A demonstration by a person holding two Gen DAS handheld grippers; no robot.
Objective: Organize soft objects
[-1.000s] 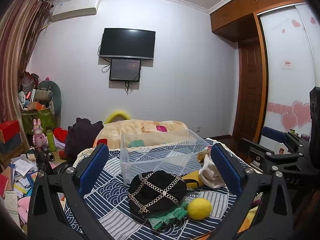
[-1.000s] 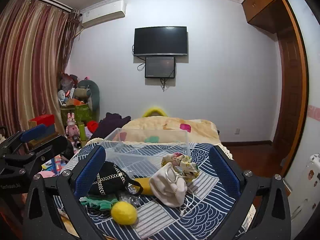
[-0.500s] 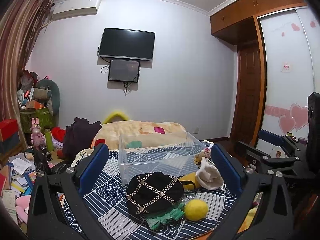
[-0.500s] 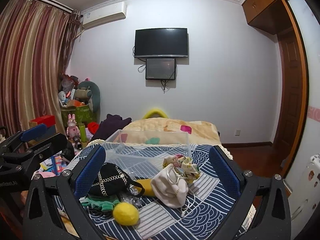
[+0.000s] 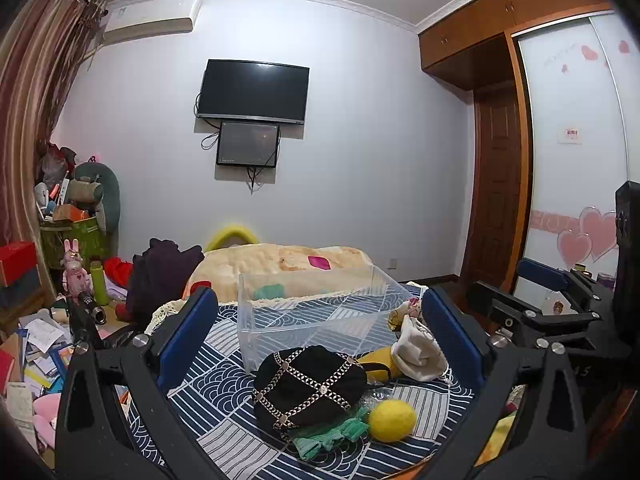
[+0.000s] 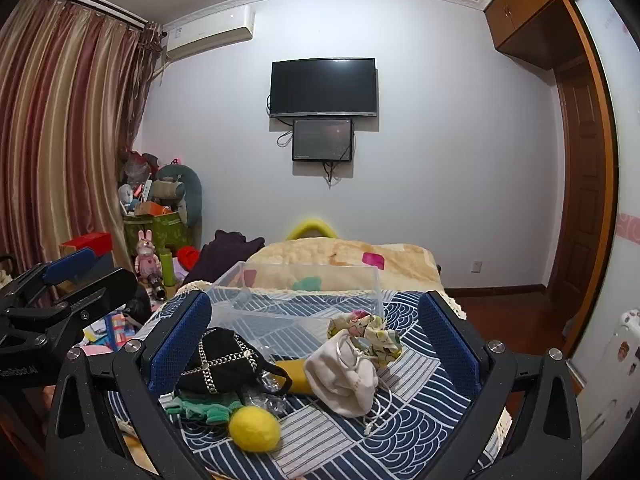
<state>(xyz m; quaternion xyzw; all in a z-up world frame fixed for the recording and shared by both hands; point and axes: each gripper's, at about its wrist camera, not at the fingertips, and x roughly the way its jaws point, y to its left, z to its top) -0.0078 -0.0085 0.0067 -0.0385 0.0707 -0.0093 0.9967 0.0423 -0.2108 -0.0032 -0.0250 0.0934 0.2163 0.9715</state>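
Observation:
Soft things lie on a blue patterned cloth [image 5: 224,364] before a clear plastic bin [image 5: 320,316], also in the right wrist view [image 6: 296,308]. They are a black chain-trimmed pouch [image 5: 310,386] [image 6: 218,362], a yellow felt lemon [image 5: 392,420] [image 6: 254,428], a green knit piece [image 5: 332,436] [image 6: 200,408], a white drawstring bag [image 5: 418,354] [image 6: 344,376], a floral cloth [image 6: 368,332] and a yellow item [image 6: 292,376]. My left gripper [image 5: 320,348] is open above the pouch. My right gripper [image 6: 316,348] is open above the white bag. Both are empty.
A bed with a beige quilt [image 5: 280,264] lies behind the bin. Cluttered toys, papers and a green box [image 5: 76,240] fill the floor at the left. A wardrobe and door [image 5: 500,200] stand at the right. A TV [image 5: 252,92] hangs on the far wall.
Both grippers have lifted and drawn back slightly; the objects sit a little lower in both views. Nothing on the cloth has moved.

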